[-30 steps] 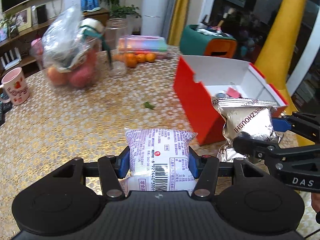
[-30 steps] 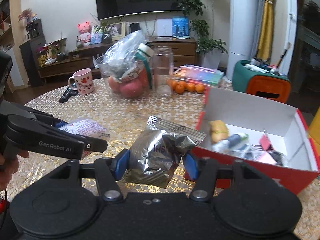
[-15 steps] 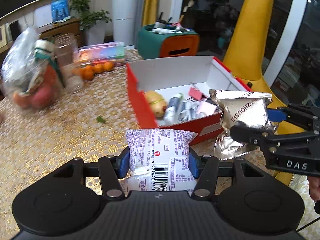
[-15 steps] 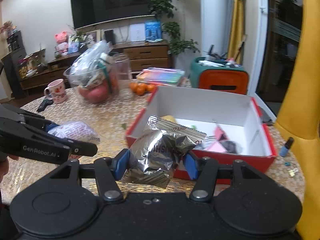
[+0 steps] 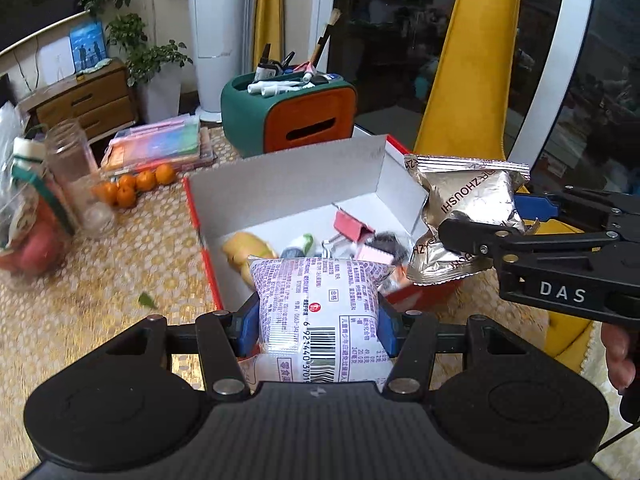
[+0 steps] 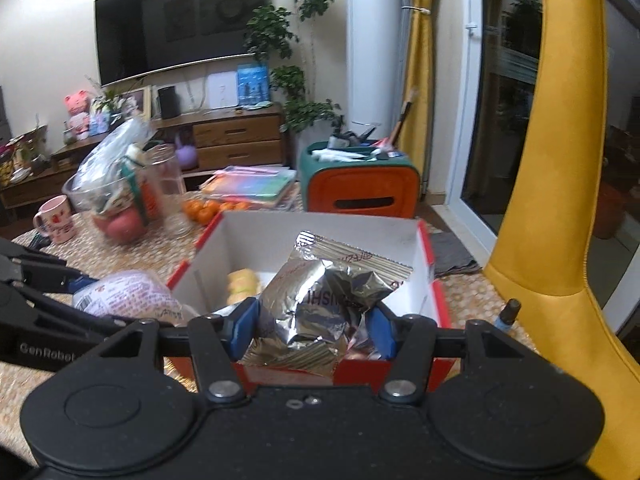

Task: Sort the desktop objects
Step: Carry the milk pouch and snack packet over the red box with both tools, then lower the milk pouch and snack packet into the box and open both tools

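Left claw [image 5: 318,320] clamped on white purple-printed plastic snack packet [image 5: 320,316], right claw [image 6: 312,320] clamped on crumpled silver foil snack bag [image 6: 320,304], both held above near edge of open red cardboard box with white interior [image 5: 288,176], gold-patterned surface [image 5: 100,280] beneath

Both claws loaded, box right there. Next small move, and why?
Probably carry both packets a little further over the red box and open. The left claw grips the white packet at the near rim; the right claw grips the foil packet above the near wall. The box is open-topped with room inside.
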### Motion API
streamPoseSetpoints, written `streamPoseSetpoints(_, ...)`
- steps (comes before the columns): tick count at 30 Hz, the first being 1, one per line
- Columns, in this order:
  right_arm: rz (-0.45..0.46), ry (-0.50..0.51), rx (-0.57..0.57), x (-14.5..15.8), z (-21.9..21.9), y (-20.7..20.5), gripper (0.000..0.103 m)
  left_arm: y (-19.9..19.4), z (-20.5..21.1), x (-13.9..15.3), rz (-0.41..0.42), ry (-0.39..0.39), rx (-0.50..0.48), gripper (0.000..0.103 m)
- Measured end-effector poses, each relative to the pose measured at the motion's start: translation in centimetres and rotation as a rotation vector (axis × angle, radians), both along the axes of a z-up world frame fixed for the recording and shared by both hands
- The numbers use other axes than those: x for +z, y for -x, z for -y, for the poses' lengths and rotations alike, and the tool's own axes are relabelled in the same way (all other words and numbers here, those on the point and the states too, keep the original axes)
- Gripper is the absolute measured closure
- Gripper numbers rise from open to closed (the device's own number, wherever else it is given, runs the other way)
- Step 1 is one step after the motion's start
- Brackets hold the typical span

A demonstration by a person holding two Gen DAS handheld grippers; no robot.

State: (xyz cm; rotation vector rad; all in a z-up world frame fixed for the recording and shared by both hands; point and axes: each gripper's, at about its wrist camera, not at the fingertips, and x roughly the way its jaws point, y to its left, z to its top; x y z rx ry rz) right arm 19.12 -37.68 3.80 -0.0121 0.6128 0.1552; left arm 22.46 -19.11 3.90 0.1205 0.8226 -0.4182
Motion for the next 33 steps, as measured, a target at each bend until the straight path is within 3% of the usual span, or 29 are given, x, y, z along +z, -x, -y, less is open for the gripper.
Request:
streamPoseSetpoints(13, -0.056, 0.027, -0.002, -2.7, 1.2, -5.6, 0.045, -6.7, 2.5, -1.8, 0.015, -0.029, 0.032, 0.048)
streamPoseSetpoints(24, -0.153, 0.045, 0.028, -6.2, 1.4, -8.4, 0.045, -9.7, 3.0, -5.3, -0.051, -0.063, 0.037, 0.048)
streamPoseSetpoints(33, -0.178, 0.055, 0.077, -7.6, 0.9, -8.9, 0.045, -10.8, 2.8, -7.0, -0.073, -0.07, 0.043, 0.048)
